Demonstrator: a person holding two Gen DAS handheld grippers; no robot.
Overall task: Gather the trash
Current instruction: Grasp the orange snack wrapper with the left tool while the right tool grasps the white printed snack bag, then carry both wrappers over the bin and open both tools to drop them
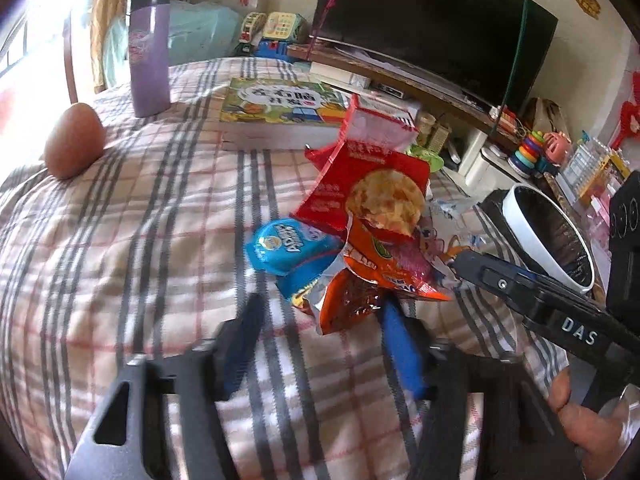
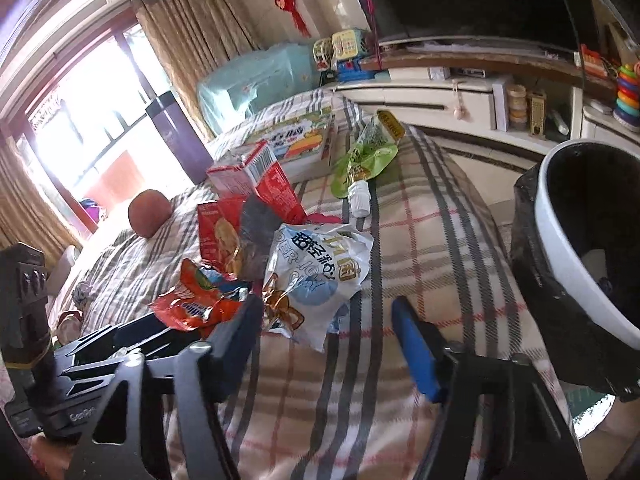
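Two grippers meet at one heap of litter, so we mind both. Our left gripper point(image 1: 320, 340) has its jaws apart, with the orange wrapper point(image 1: 352, 300) between the tips. The blue pad looks to touch the wrapper's edge and the other finger stands clear, so nothing is clamped. Our right gripper point(image 2: 324, 324) is likewise apart, its tips around the near edge of the white bag point(image 2: 316, 272) without pinching it.

To do this well, we judge that each should push a little deeper before closing, so the pads bite on film and not on the bedcover point(image 1: 120, 240) beneath. That plaid cloth is soft and could get pinched along with the litter. We also keep the two grippers on separate pieces, so they do not tug one wrapper both ways.

Beyond the orange wrapper, the blue lid point(image 1: 284, 244) and red packet point(image 1: 360, 192) overlap. A green pouch point(image 2: 364, 152) lies farther off. The bin point(image 2: 548, 208) stands to the right, just beside the bed, its mouth toward us, which makes a short carry.
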